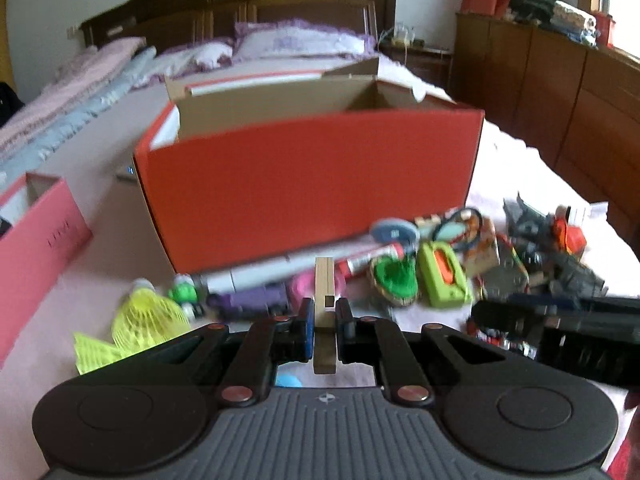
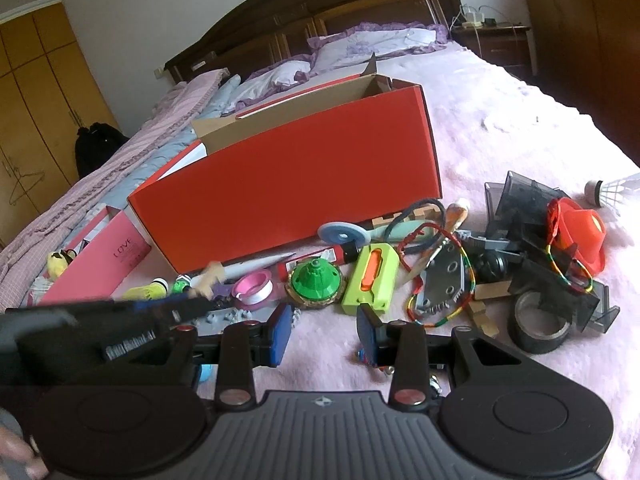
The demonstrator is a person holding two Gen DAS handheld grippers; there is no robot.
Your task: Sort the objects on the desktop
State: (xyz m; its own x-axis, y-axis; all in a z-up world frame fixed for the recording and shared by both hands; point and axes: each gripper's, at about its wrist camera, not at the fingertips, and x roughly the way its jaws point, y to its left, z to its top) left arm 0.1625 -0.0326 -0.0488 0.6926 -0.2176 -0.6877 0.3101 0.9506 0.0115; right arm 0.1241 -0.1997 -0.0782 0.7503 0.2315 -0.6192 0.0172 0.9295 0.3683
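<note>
My left gripper (image 1: pixel 325 312) is shut on a pale wooden block (image 1: pixel 323 280), held upright above the bed in front of the open red box (image 1: pixel 308 184). The block also shows in the right wrist view (image 2: pixel 212 274), blurred, at the tip of the left gripper. My right gripper (image 2: pixel 325 330) is open and empty, low over the pink bedspread, just short of a green spinning top (image 2: pixel 316 282) and a lime-green case with an orange slot (image 2: pixel 370 278).
A pink box (image 2: pixel 102 264) stands left of the red box (image 2: pixel 288 188). A toy pile lies on the right: red hat (image 2: pixel 580 232), black tape roll (image 2: pixel 540 326), dark plastic pieces, bead bracelet (image 2: pixel 442 280), pink tape (image 2: pixel 252 286). Yellow shuttlecock (image 1: pixel 148 320) at left.
</note>
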